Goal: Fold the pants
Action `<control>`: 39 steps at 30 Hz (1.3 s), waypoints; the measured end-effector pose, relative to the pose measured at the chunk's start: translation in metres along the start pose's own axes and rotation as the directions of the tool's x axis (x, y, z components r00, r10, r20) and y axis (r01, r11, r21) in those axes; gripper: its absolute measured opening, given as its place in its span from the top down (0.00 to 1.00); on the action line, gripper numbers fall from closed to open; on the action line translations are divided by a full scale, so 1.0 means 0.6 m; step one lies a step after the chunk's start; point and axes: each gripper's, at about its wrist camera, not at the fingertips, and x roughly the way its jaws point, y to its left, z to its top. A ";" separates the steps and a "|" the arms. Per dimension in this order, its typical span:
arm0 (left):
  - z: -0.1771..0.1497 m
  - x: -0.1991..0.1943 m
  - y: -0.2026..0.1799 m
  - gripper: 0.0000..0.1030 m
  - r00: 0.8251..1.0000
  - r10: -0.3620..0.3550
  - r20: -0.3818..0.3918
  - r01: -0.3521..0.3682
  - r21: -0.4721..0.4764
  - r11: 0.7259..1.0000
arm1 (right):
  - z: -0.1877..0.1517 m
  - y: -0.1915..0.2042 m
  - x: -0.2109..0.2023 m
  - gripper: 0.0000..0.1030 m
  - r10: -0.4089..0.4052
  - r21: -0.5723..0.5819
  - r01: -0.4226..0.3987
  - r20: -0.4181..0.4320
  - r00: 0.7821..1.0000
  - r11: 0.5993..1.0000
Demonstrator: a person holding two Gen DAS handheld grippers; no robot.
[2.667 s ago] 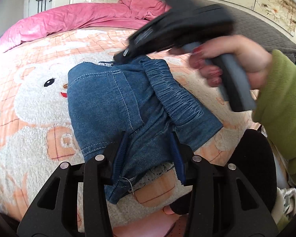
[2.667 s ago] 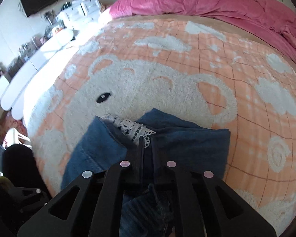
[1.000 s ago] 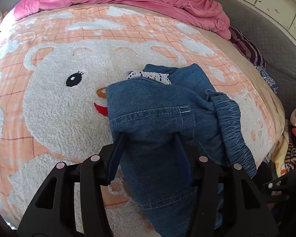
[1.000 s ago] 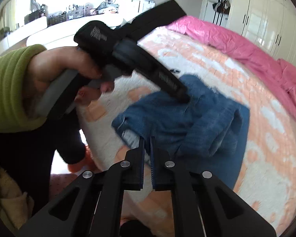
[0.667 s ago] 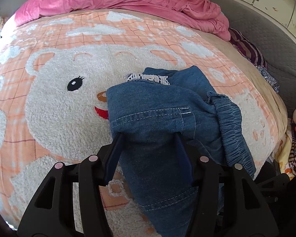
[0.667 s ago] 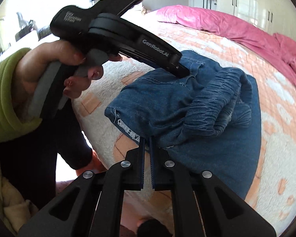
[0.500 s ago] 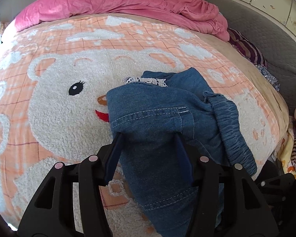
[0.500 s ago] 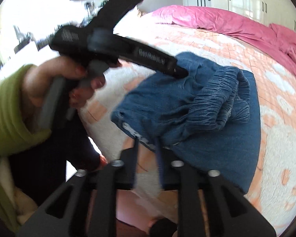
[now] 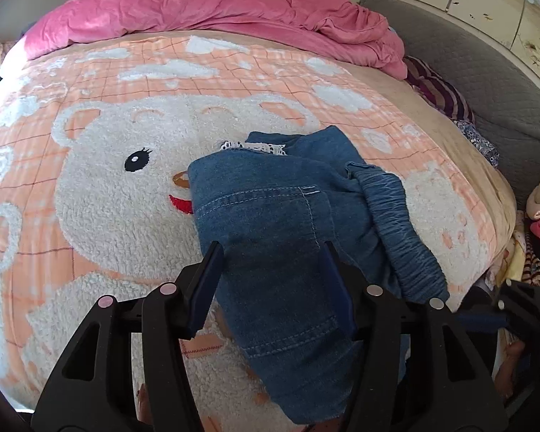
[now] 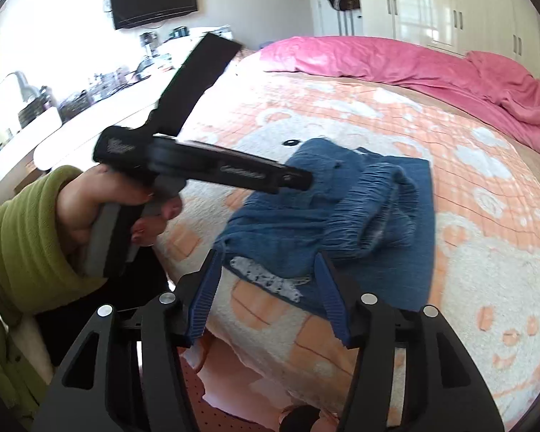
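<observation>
While the pants [image 9: 280, 237] lie bunched in a rough fold near the bed's [image 9: 126, 194] front edge, on the bear blanket, I've got both tools spread wide and holding nothing. My left gripper [image 9: 270, 280] sits right over the denim, fingers straddling the top panel, so it's the nearer one. My right gripper [image 10: 268, 288] faces the lace-trimmed hem corner just ahead. From there the bundle's long axis runs away toward the pink duvet [image 10: 396, 61], waistband [image 10: 370, 205] rumpled on top

A ribbed green sleeve [image 10: 21, 230] meets bare skin; each black hand-held gripper [image 10: 270, 280] has blue-padded fingers [image 10: 207, 288].
</observation>
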 end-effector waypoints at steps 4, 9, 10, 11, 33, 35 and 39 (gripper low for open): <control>-0.004 -0.011 -0.003 0.42 1.000 -0.004 0.007 0.004 -0.004 1.000 | -0.003 -0.013 -0.012 0.39 -0.037 0.043 0.037 0.021 0.999 0.998; -0.008 -0.029 -0.004 0.29 1.000 0.012 0.020 -0.011 -0.004 1.000 | 0.001 -0.026 -0.031 0.30 -0.111 0.094 0.105 0.061 0.992 0.990; -0.008 -0.031 -0.003 0.25 1.000 0.016 0.023 -0.016 -0.002 1.000 | 0.002 -0.029 -0.031 0.30 -0.125 0.101 0.118 0.064 0.990 0.988; -0.009 -0.033 -0.004 0.22 0.999 0.020 0.025 -0.020 0.002 1.000 | 0.003 -0.034 -0.035 0.30 -0.139 0.114 0.131 0.070 0.988 0.985; -0.012 -0.048 0.009 0.09 0.997 0.073 0.036 -0.072 -0.018 0.997 | 0.029 -0.137 -0.031 0.13 -0.387 0.276 0.358 0.056 0.920 0.892; -0.012 -0.044 0.011 0.09 0.996 0.081 0.030 -0.080 -0.019 0.997 | 0.032 -0.147 -0.022 0.13 -0.384 0.284 0.358 0.042 0.922 0.890; -0.011 -0.035 0.016 0.09 0.996 0.091 0.023 -0.090 -0.030 0.996 | 0.036 -0.169 0.002 0.13 -0.372 0.303 0.353 0.007 0.928 0.885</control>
